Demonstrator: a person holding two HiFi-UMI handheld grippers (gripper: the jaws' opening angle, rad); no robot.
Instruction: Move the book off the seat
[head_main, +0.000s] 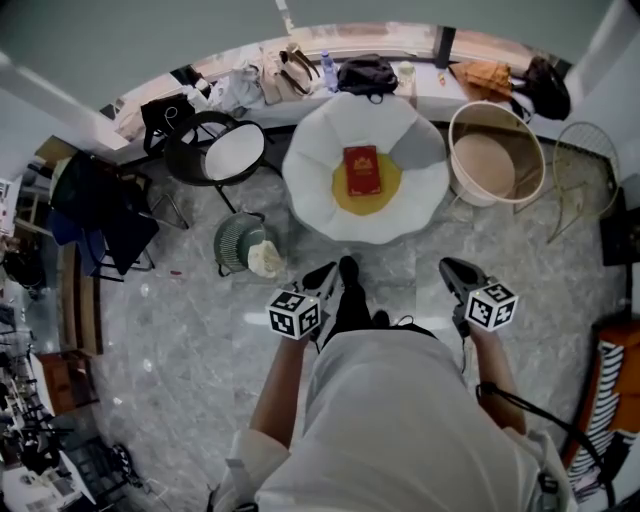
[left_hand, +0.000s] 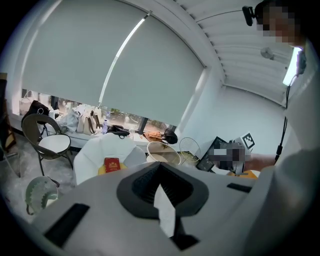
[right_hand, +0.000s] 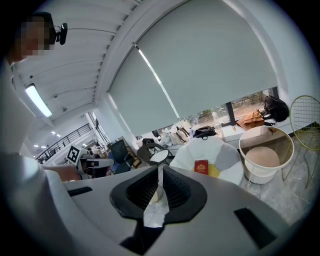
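Both tools are well short of the seat (head_main: 312, 190), on its near side. The left gripper (head_main: 322, 274) and the right gripper (head_main: 452, 268) each have their jaws pressed together with nothing between them. The red book (head_main: 362, 171) lies flat on the yellow cushion (head_main: 368, 203) at the seat's centre, ringed by the white petals.

My first worry is arriving at the seat with the jaws closed. They would only prod the book, sliding it towards the seat's far petals or pressing it into the padding.

The second is the grip itself. The book is thin and lies flush on what looks like soft stuffing, so a jaw coming straight down has no edge to get under. If I pinch the cover alone, I expect the pages to fan open and the book to hang or slip out.

The third is clutter. The green basket (head_main: 243, 243) sits just off the seat's near-left side and the big round tub (head_main: 497, 153) is close on the seat's right. A wide swing on the way in, or carrying the book out, could knock either one.
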